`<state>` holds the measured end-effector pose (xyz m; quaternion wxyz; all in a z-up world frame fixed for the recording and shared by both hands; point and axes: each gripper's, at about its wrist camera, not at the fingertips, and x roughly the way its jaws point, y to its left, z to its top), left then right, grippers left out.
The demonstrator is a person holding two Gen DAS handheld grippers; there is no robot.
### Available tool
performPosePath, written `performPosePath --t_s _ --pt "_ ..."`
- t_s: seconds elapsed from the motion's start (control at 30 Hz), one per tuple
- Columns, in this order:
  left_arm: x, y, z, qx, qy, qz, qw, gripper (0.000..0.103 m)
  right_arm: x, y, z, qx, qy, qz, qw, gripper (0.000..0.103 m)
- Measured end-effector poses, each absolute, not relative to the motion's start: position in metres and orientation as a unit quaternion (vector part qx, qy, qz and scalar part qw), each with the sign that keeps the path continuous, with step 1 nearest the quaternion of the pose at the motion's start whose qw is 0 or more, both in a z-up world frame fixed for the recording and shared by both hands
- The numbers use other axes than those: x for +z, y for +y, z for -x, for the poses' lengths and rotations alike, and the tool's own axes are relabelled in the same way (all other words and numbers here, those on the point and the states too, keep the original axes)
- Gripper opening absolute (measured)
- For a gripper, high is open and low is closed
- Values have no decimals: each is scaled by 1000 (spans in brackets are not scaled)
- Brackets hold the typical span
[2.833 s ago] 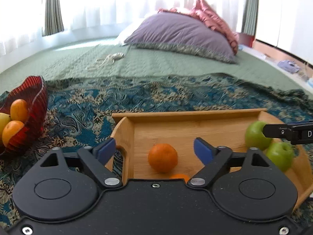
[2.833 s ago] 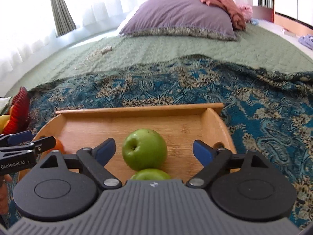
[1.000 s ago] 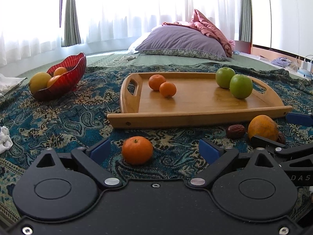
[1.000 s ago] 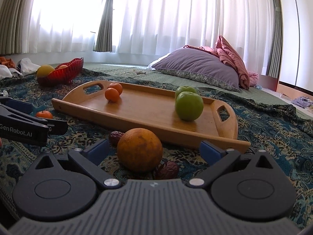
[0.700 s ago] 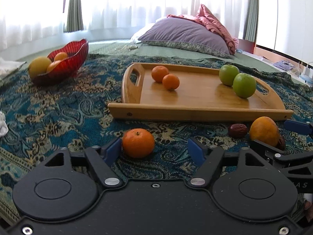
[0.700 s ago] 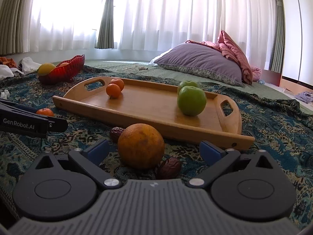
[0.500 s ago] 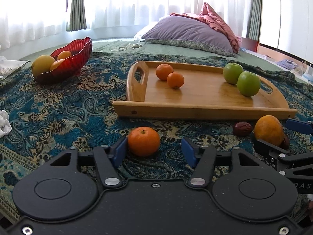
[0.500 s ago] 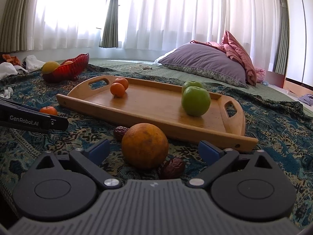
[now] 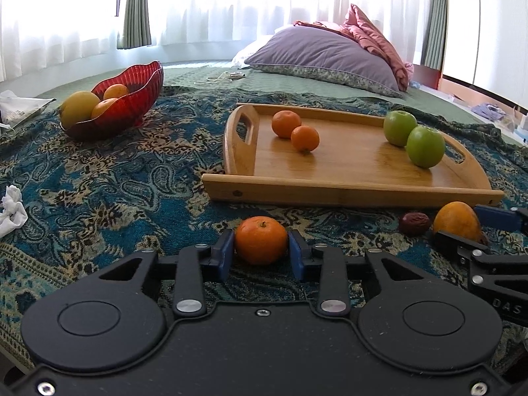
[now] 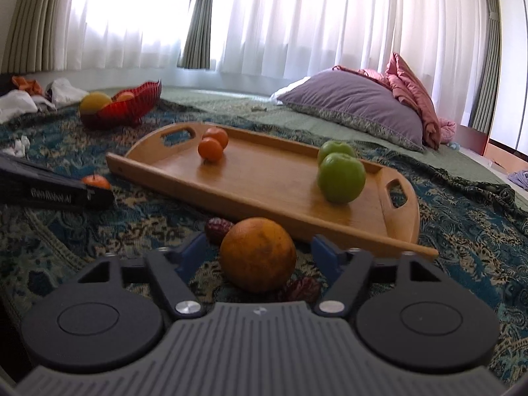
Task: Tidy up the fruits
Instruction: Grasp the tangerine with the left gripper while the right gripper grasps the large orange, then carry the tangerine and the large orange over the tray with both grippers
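On the patterned blanket in front of the wooden tray lies a small tangerine. My left gripper is closing, and both blue pads press its sides. My right gripper is also closing around a large orange, with a gap still showing on each side. Two tangerines and two green apples rest on the tray. In the right wrist view the left gripper's finger hides part of the small tangerine.
A red bowl with yellow and orange fruit stands at the far left. Dark dates lie beside the large orange. Crumpled tissue lies at the left, and a purple pillow lies behind the tray.
Both grippers pulled back from over the tray to the blanket in front of it. The left jaws closed onto the small tangerine. The right jaws narrowed around the large orange.
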<state>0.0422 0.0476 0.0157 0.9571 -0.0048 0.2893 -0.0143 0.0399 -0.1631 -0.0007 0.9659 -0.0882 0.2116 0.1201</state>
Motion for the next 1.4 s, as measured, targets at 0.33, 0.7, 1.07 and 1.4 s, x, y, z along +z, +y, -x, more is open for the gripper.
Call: performPosePath --t_s 0.33,0.7,1.07,1.4 --pt "30 33 -42 -37 270 -3 962 33 6 -170 -40 120 214 51 968 54" --pt "51 16 -69 -61 247 -17 967 33 37 -184 -49 94 173 23 980 53" --pt "50 5 -109 -80 249 -51 964 33 40 -200 -89 50 185 19 981 53" --pt "32 12 -133 -71 273 -39 959 33 24 -206 -113 25 220 -10 975 53"
